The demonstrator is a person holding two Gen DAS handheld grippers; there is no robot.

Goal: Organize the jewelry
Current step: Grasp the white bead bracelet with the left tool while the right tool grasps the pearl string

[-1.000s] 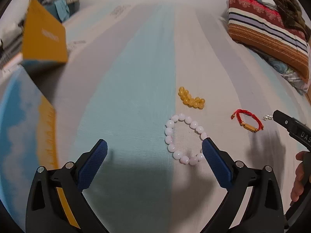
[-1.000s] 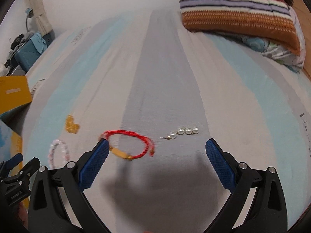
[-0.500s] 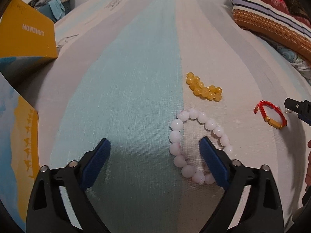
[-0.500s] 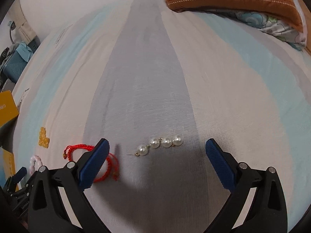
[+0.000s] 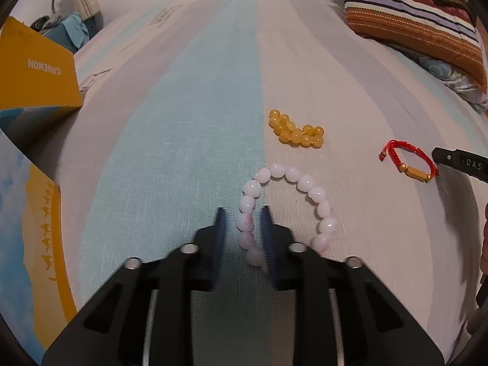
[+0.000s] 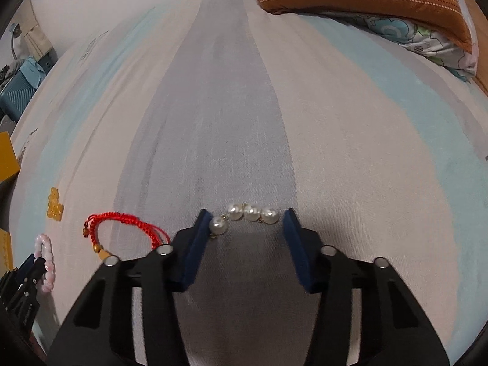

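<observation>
Left wrist view: left gripper (image 5: 243, 218) jaws clench the pink round-bead bracelet (image 5: 286, 210); right gripper (image 6: 247, 221), jaws released, straddles the white pearl strand (image 6: 245, 216).

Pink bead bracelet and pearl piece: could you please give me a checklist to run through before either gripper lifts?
1. Left gripper closed around the pink bead bracelet strand: ok.
2. Grip firm enough to lift: cannot tell, blurred.
3. Pearl piece between the right gripper fingers: ok.
4. Right jaws closed on the pearls: not ok, a gap remains.
5. Red cord bracelet outside the right jaws: ok.
6. Yellow bead bracelet apart from the pink one: ok.
</observation>
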